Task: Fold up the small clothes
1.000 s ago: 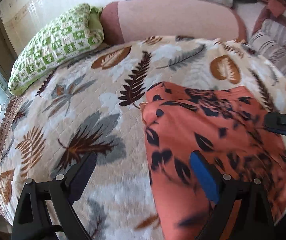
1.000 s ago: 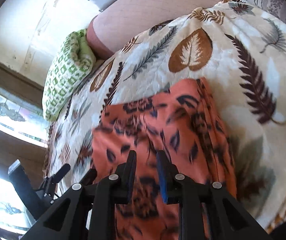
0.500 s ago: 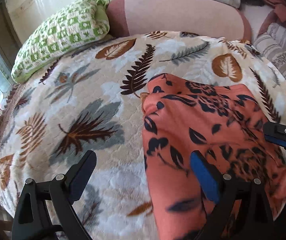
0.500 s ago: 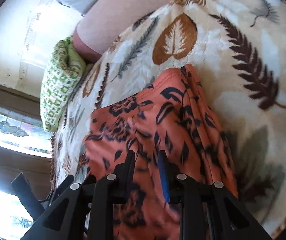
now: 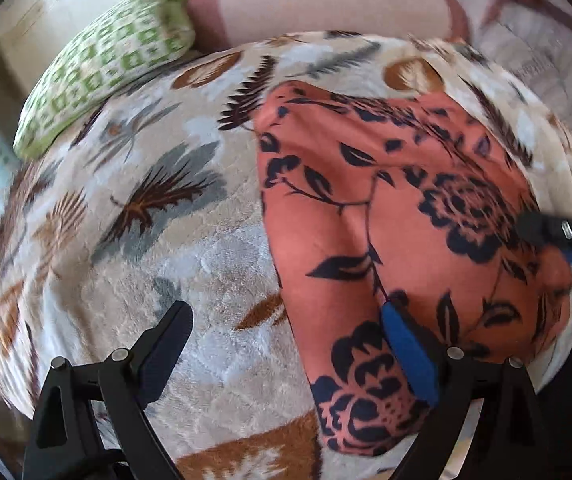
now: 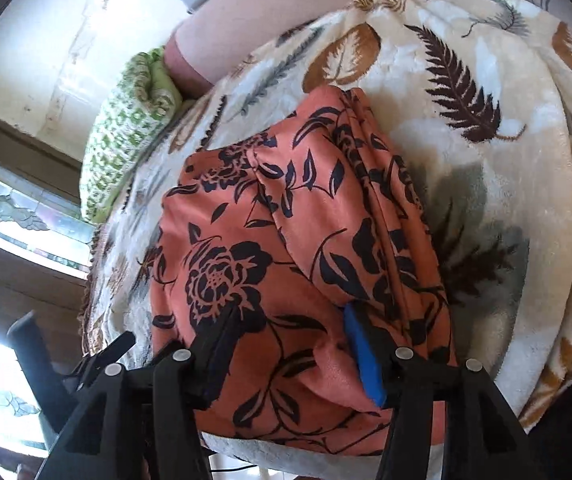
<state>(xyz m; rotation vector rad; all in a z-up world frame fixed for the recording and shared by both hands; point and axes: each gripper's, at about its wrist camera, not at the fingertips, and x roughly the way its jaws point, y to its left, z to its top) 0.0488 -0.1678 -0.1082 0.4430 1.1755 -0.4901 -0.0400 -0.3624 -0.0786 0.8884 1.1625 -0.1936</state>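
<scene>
An orange garment with a dark floral print [image 5: 385,200] lies folded on the leaf-patterned blanket [image 5: 190,256]. My left gripper [image 5: 286,336] is open wide and straddles the garment's near left edge: the blue-padded finger is over the cloth, the other over bare blanket. In the right wrist view the garment [image 6: 286,220] fills the middle. My right gripper [image 6: 291,340] hangs over its near end with jaws opening; a ridge of cloth lies between them, and neither pad presses on it. The right gripper [image 5: 557,236] also shows at the left wrist view's right edge.
A green and white checked pillow [image 5: 114,72] and a pink bolster [image 5: 317,4] lie at the bed's far end. A striped pillow [image 5: 533,52] is at far right. A window [image 6: 14,212] and wooden frame run along the left. The blanket's near edge [image 6: 270,452] drops off just below the garment.
The right gripper's jaws, nearly shut on the cloth before, have spread apart. Both grippers have slid toward the garment's near end, and it now looks larger in both views.
</scene>
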